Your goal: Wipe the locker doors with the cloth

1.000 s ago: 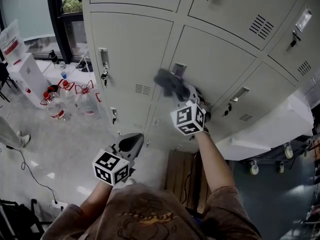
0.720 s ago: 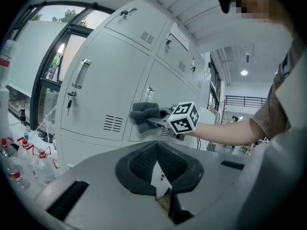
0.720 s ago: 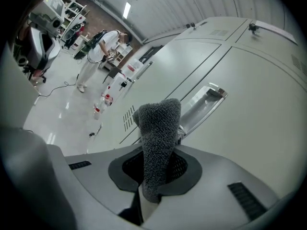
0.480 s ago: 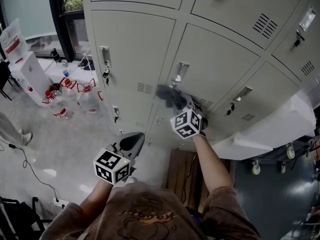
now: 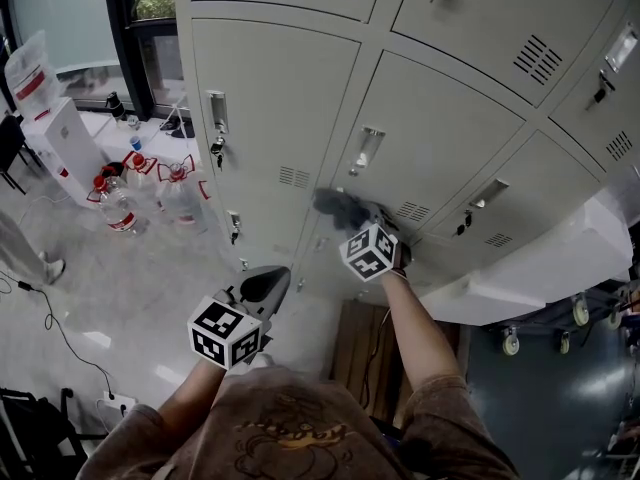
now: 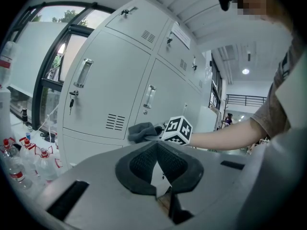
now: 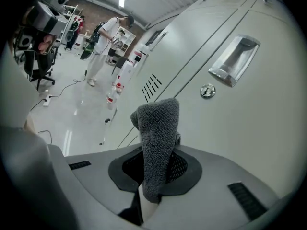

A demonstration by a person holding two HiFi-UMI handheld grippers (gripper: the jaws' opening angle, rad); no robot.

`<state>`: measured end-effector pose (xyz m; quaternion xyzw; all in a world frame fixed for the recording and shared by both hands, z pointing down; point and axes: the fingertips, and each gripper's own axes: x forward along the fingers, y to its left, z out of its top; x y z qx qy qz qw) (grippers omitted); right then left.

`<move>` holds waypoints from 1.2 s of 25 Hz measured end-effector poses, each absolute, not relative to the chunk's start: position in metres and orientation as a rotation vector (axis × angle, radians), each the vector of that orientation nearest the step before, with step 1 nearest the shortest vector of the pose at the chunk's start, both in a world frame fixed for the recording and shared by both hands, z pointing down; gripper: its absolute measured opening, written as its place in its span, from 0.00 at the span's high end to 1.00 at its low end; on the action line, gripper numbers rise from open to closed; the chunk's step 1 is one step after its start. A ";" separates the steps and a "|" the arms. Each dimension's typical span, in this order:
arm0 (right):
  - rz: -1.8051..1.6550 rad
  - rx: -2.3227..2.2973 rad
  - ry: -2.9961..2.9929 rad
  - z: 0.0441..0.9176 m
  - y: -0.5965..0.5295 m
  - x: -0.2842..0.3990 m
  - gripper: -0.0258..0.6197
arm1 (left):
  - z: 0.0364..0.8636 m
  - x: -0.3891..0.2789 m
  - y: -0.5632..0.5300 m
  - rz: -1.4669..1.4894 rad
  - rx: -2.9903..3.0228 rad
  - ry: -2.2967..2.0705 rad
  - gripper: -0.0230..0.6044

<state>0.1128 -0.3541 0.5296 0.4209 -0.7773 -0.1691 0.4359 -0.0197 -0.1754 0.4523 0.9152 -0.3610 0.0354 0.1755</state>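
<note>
A dark grey cloth (image 5: 338, 206) is pinched in my right gripper (image 5: 352, 224), which is shut on it. The cloth lies against the lower part of a beige locker door (image 5: 430, 133), below its recessed handle (image 5: 366, 148) and left of the vent slots (image 5: 412, 211). In the right gripper view the cloth (image 7: 156, 133) stands up from between the jaws of the right gripper (image 7: 156, 163), with the handle (image 7: 235, 59) and round lock (image 7: 207, 91) beyond it. My left gripper (image 5: 262, 284) hangs low, away from the lockers; the left gripper (image 6: 157, 148) looks shut and holds nothing.
Keys hang in the lock of the left door (image 5: 217, 150). Water bottles (image 5: 116, 210) and a white box (image 5: 58, 140) stand on the floor at left. A white wheeled unit (image 5: 540, 268) is at right, a slatted wooden platform (image 5: 358, 343) below. A cable (image 5: 60, 343) crosses the floor.
My right gripper has slid the cloth down the locker door, from beside the handle to near the vent slots. The left gripper has stayed put.
</note>
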 end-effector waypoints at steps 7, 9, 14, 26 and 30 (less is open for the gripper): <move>-0.405 1.019 -1.905 0.542 -0.347 0.118 0.90 | 0.454 -0.019 -0.173 0.097 2.587 -1.023 0.96; -0.407 1.014 -1.900 0.540 -0.340 0.122 0.90 | 0.454 -0.019 -0.172 0.101 2.588 -1.021 0.96; -0.443 1.028 -1.914 0.516 -0.325 0.128 0.90 | 0.455 -0.012 -0.169 0.094 2.592 -0.999 0.96; -0.626 1.163 -1.961 0.380 -0.300 0.146 0.90 | 0.449 0.013 -0.160 0.083 2.631 -0.917 0.96; -0.706 1.226 -1.947 0.323 -0.297 0.153 0.90 | 0.446 0.020 -0.157 0.079 2.643 -0.898 0.96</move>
